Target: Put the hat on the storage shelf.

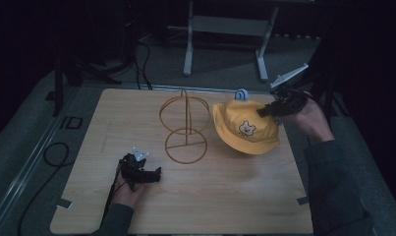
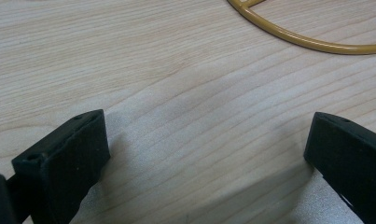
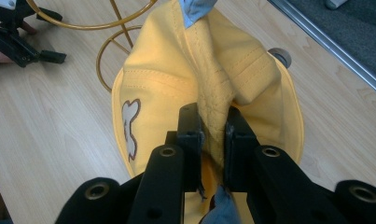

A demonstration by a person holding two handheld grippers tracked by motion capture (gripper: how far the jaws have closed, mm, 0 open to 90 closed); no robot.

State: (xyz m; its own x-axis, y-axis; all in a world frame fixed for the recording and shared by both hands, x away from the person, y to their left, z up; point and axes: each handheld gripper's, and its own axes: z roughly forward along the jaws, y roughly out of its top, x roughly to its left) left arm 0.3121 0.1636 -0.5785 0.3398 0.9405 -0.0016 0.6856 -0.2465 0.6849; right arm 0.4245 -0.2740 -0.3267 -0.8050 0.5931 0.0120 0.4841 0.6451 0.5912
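A yellow hat (image 1: 244, 127) with a bear print sits at the right of the wooden table (image 1: 107, 118), tilted, beside a gold wire stand (image 1: 185, 123). My right gripper (image 1: 262, 112) is shut on a pinched fold of the hat's crown (image 3: 213, 93); the fabric bunches between the two black pads (image 3: 191, 135). My left gripper (image 1: 157, 173) rests low on the table near the front left. Its jaws stand wide apart over bare wood with nothing between them, and the stand's base ring (image 2: 307, 39) lies just beyond.
A small blue-and-white round object (image 1: 241, 94) peeks up behind the hat. Cables (image 1: 53, 152) lie on the floor at the left, and a metal frame (image 1: 225, 29) stands beyond the table's far edge.
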